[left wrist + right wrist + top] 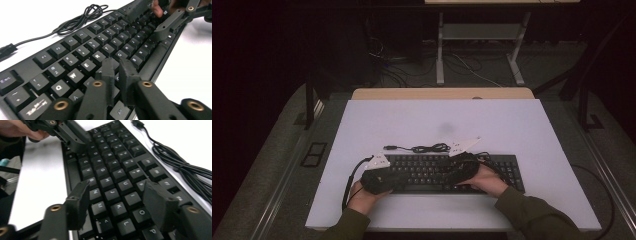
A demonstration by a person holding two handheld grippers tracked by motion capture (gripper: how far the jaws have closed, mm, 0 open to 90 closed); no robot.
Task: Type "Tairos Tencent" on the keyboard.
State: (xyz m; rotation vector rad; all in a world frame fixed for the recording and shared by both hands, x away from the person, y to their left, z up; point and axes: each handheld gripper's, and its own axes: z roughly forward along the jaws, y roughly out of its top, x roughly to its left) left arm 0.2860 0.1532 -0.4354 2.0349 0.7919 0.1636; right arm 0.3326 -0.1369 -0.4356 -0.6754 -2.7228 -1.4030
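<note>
High view
- Table [362, 125]: a white top is seen across the middle of the frame, with dark floor around it.
- Keyboard [422, 172]: a black keyboard is laid flat in the lower centre, parallel to the near edge.
- Cable [424, 148]: a black coil is seen just above the keyboard, its plug pointing left.
- Left gripper [377, 181]: it is held over the keyboard's left end, lower left of centre.
- Right gripper [459, 170]: it is held over the keyboard's middle, with the hand [486, 181] placed on the right part of the keys.

Left gripper view
- Left gripper [119, 75]: the jaws are seen drawn nearly together at the lower centre, with only a thin slit between them and nothing clamped; the tips are set over the keys below the E and R row.
- Keyboard [82, 52]: it is shown running from lower left to upper right.
- Cable [82, 16]: it is seen at the upper left, on the white top.
- Right gripper [150, 22]: it is seen at the upper right, above the far keys.

Right gripper view
- Right gripper [117, 200]: the jaws are spread wide in the lower half, with nothing held; letter keys are seen through the gap.
- Keyboard [110, 170]: it is shown running from bottom centre to top centre.
- Cable [175, 160]: it is seen along the right edge.
- Left gripper [75, 141]: it is seen at the upper left, over the far keys.
</note>
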